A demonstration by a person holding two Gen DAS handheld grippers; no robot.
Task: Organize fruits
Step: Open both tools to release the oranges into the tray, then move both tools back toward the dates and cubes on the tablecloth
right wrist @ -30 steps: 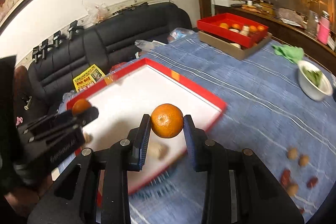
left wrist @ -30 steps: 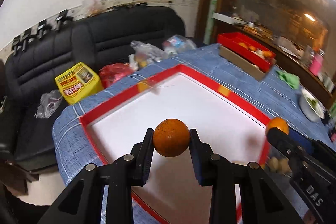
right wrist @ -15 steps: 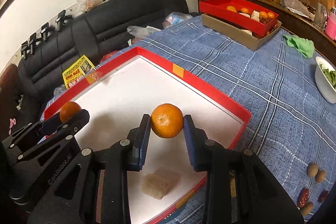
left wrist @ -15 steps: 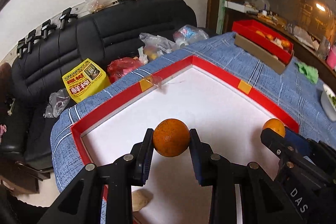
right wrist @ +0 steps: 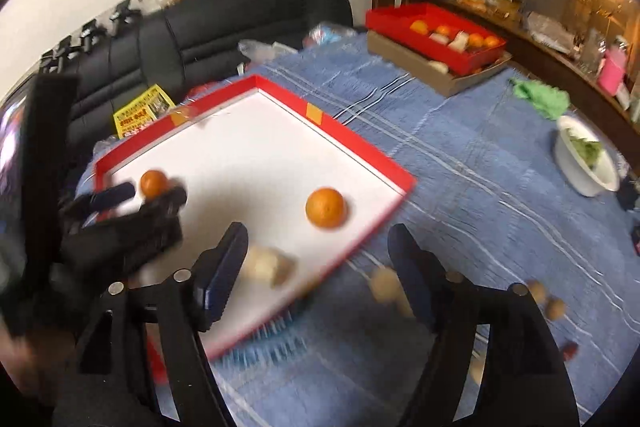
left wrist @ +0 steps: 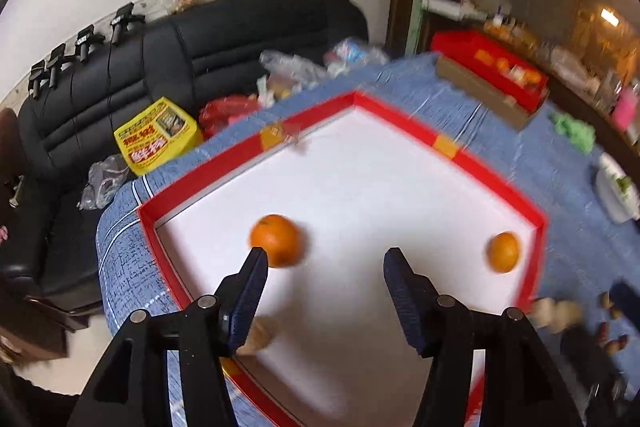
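Two oranges (right wrist: 325,207) (right wrist: 153,183) well apart in the tray (right wrist: 362,145); bowl (right wrist: 586,163) far right.

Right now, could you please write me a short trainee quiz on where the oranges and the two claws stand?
1. True or false: the left claw grips an orange.
2. How many oranges lie inside the red-rimmed tray?
3. The orange near the tray's right edge lies: A) between closed fingers, B) loose on the white floor, C) on the blue tablecloth.

Key:
1. False; both claws, the right claw too, are open and empty.
2. Two; the other is the left orange.
3. B.
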